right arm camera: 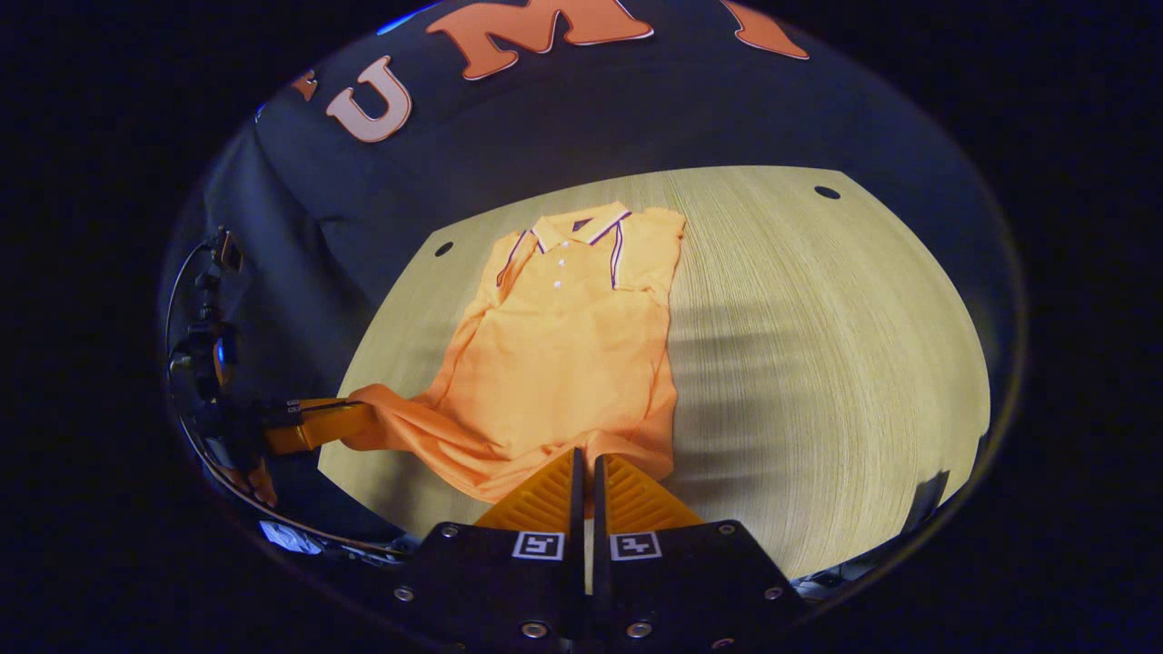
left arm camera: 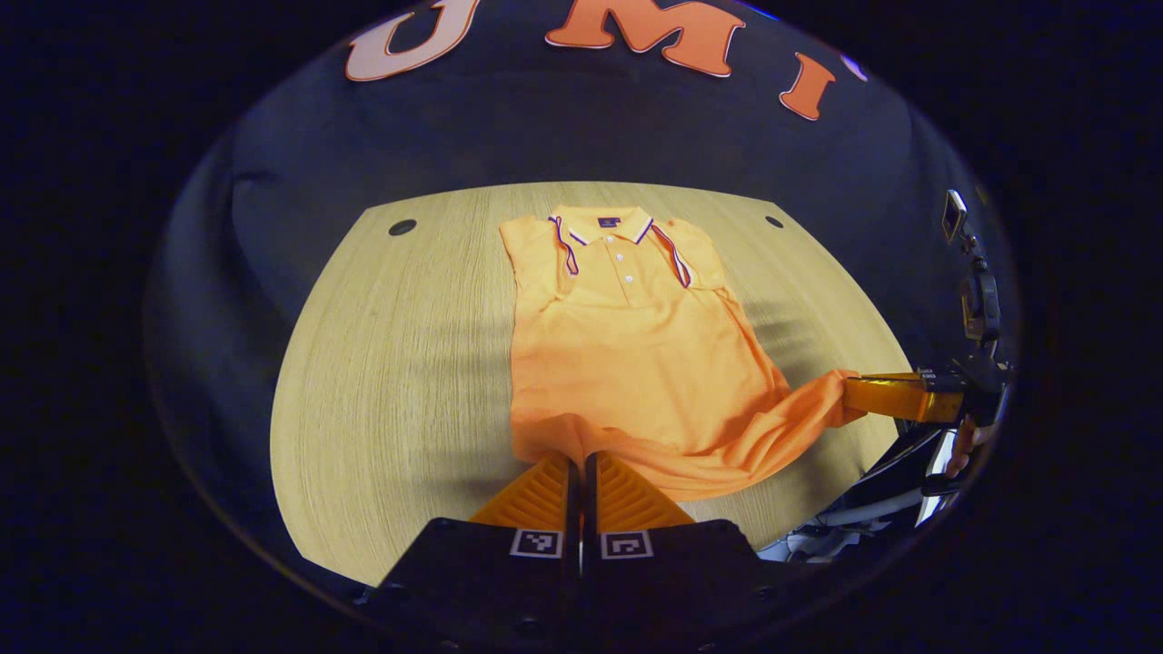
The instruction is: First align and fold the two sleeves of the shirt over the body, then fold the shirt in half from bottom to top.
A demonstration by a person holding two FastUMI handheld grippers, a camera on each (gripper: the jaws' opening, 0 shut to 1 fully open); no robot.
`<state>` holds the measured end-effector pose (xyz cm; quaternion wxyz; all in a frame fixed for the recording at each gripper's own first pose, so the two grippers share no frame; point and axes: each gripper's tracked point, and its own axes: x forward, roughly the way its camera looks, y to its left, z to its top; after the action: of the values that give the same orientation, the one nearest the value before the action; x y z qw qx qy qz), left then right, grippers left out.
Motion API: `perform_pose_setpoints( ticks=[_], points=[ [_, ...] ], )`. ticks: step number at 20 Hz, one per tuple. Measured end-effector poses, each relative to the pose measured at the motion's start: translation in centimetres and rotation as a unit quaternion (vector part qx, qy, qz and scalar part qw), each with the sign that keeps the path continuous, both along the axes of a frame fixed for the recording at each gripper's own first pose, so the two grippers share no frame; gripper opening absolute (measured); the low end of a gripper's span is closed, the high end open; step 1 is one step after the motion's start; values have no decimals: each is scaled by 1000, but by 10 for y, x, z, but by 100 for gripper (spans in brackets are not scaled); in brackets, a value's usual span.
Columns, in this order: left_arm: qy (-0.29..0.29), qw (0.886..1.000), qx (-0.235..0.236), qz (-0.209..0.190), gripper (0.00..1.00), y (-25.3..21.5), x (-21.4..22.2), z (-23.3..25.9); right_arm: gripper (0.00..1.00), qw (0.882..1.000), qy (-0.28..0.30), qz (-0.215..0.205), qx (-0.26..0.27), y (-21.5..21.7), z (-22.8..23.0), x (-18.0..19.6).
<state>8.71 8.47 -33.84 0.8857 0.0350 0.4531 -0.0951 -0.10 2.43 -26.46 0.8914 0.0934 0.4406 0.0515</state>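
1. My left gripper (left arm camera: 581,459), fingers clenched on the hem of the shirt (left arm camera: 627,354) at the left bottom corner, near the table's (left arm camera: 400,363) front edge.
2. The shirt's long axis runs away from me, collar (left arm camera: 604,222) at the far edge, sleeves already folded in.
3. My right gripper (right arm camera: 586,454) pinches the other bottom corner.

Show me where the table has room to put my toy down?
The table is bare between the shirt and its far edge, likewise the wide patch on the shirt's other side. It's crowded at the near hem, where both hand-held grippers pinch cloth.
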Motion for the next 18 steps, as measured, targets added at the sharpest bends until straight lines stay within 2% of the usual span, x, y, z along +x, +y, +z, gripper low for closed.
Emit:
perform_pose_setpoints(
  ticks=[4,7,9,12,18],
  points=[
    [-8,1000,-11,12,1,10,41,14,4,1000,-26,-17,0,-9,18,35],
    [-16,1000,-21,11,1,15,79,29,5,998,-42,-52,10,-16,31,70],
    [-26,999,-24,8,1,16,107,37,5,997,-56,-58,-10,-27,40,91],
    [-34,999,-30,6,1,15,146,43,4,995,-67,-70,-10,-31,54,121],
    [-41,999,-18,-7,1,21,208,37,4,993,-70,-81,-46,-45,51,177]
  ],
)
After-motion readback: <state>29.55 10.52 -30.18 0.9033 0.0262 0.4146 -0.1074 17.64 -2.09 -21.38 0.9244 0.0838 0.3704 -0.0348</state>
